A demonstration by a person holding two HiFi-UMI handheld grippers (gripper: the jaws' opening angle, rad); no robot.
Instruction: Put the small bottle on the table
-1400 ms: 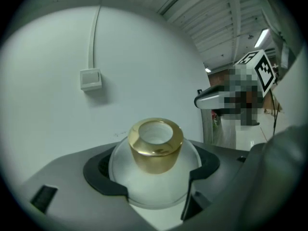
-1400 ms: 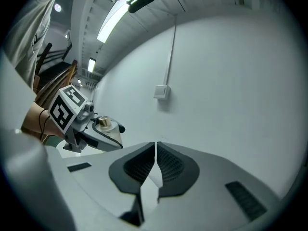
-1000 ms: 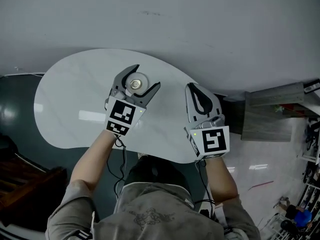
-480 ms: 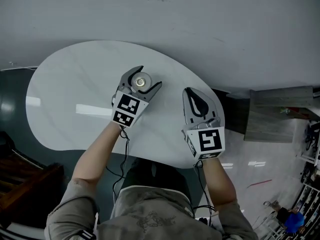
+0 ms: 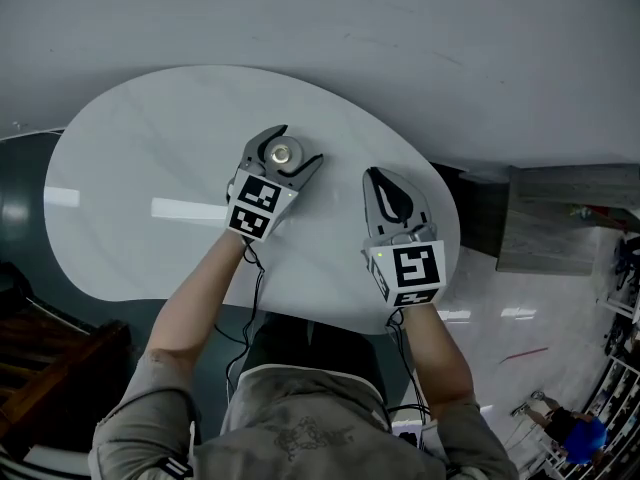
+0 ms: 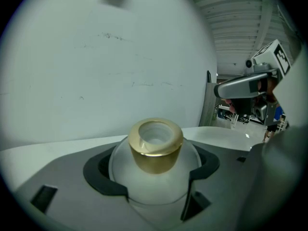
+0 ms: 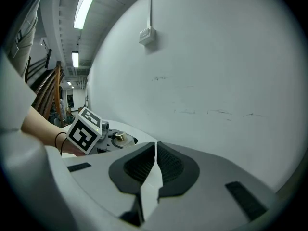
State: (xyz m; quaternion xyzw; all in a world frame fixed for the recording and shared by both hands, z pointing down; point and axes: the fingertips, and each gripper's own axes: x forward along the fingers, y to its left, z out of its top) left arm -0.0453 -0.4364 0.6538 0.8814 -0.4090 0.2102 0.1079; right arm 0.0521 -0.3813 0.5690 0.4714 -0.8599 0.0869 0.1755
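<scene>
While clamping bottle (image 5: 283, 153) upright in left gripper (image 5: 298, 146), holds it at worktop's (image 5: 130, 168) middle, gold neck upward; contact with worktop unclear. Right gripper (image 5: 375, 178) closed on nothing, nearby, rightward.

Glossy white rounded table (image 5: 120, 168)

Grey left tongs (image 5: 302, 143) and right tongs (image 5: 373, 173) bear black-and-white marker cubes (image 5: 255, 208); the shirt (image 5: 300, 418) is grey.

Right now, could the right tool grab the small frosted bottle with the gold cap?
Probably not yet. The small frosted bottle with the gold cap is clamped in the left tool, whose jaws wrap its sides; the right tool hangs beside it, shut. Only its top looks free.
</scene>
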